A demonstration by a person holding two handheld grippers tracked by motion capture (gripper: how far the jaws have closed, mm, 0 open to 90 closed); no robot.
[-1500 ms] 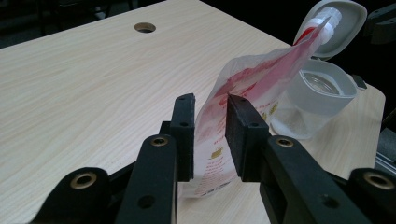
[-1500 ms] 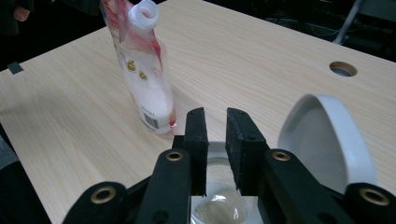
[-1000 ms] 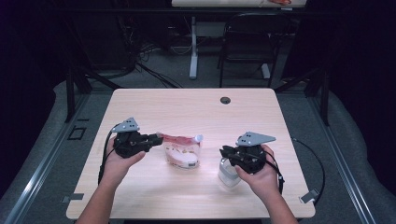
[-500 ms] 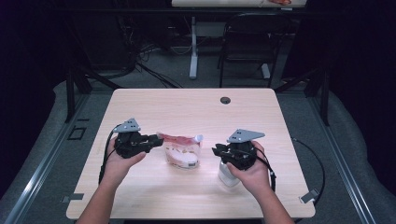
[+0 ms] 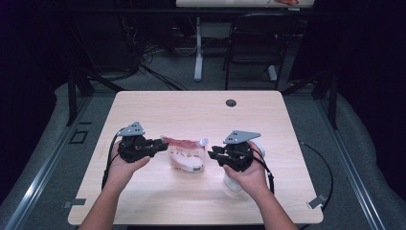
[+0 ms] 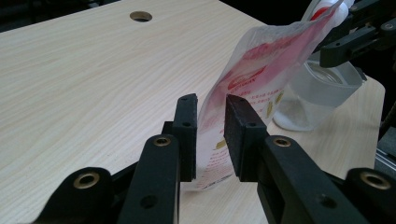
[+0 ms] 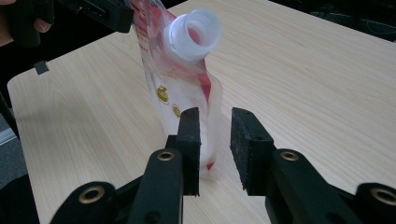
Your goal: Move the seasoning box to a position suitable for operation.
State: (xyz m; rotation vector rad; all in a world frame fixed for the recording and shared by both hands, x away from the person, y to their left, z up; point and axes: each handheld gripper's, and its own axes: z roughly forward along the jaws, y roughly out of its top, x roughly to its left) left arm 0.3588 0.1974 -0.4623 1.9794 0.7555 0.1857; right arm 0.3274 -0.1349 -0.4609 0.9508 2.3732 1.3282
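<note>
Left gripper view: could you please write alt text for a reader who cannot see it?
Two black jaws of the left gripper stand on either side of a red-and-white pouch on a light wooden table. Behind the pouch sits a clear plastic container.

Pouch (image 5: 186, 155) stands between both grippers; clear container (image 5: 233, 179) blocks near right; far tabletop (image 5: 191, 110) offers open passage.

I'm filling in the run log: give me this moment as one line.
left gripper: jaws around pouch edge, just opening | right gripper: open at pouch's other edge, just opening | spout uncapped | plastic cup beside pouch
</note>
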